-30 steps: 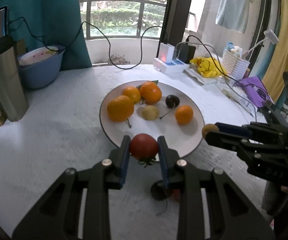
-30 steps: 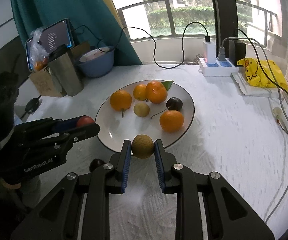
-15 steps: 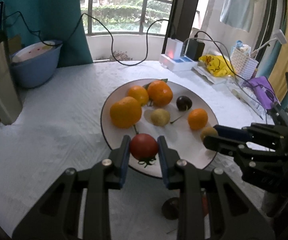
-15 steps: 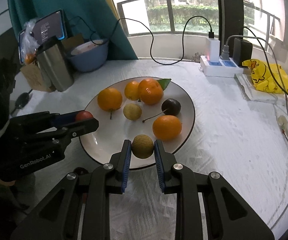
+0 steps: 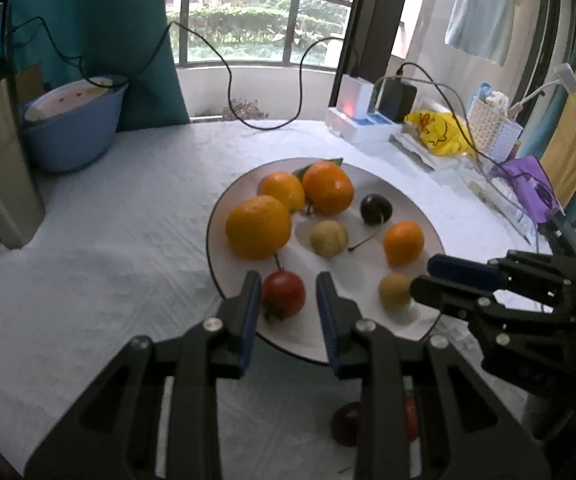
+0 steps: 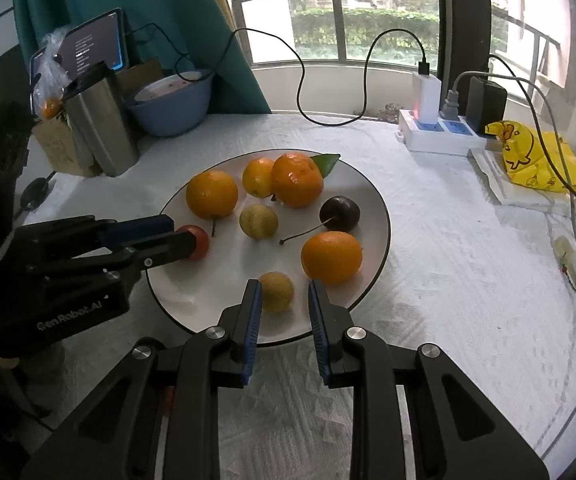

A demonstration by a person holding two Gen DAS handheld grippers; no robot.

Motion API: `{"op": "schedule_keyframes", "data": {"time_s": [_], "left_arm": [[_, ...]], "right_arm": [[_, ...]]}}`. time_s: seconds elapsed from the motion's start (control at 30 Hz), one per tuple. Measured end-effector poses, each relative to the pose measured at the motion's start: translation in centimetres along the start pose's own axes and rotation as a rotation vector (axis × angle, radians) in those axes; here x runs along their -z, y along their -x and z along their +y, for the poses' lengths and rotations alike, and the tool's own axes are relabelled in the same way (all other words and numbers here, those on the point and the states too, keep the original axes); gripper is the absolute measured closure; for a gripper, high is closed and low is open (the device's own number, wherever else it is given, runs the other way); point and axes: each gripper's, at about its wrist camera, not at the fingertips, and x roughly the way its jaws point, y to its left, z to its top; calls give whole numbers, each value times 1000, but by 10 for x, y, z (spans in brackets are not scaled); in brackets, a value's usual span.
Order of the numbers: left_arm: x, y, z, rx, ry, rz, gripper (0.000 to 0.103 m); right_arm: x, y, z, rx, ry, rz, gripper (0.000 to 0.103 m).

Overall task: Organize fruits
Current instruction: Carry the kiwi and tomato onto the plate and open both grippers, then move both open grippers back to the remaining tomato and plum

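Observation:
A white plate (image 5: 368,178) (image 6: 372,200) on the table holds several oranges, a dark cherry (image 5: 375,209) (image 6: 339,213) and a small yellow fruit (image 5: 328,238) (image 6: 258,221). My left gripper (image 5: 288,300) is open over the plate's near rim, a red tomato (image 5: 283,295) (image 6: 199,242) lying on the plate between its fingers. My right gripper (image 6: 283,300) is open, a tan longan (image 6: 276,291) (image 5: 395,291) resting on the plate between its fingers. A dark fruit (image 5: 346,424) and a red one lie on the cloth under the left gripper.
A blue bowl (image 5: 71,136) (image 6: 171,106) and a steel canister (image 6: 101,120) stand at the back left. A power strip with chargers (image 6: 440,130) and a yellow bag (image 6: 532,160) sit at the back right. Cables trail across the table's far edge.
Both grippers moved forward over the plate and opened. The tomato and the longan, held before, now lie on the plate between the fingers.

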Motion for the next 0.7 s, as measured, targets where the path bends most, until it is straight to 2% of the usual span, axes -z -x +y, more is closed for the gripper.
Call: {"op": "schedule_keyframes", "data": {"time_s": [0.37, 0.7], "left_arm": [[6, 33, 1, 0, 7, -54, 72], [27, 61, 3, 5, 16, -75, 72]], "right_arm": [[2, 22, 12, 0, -2, -28, 77], [9, 44, 32, 11, 18, -47, 77]]}}
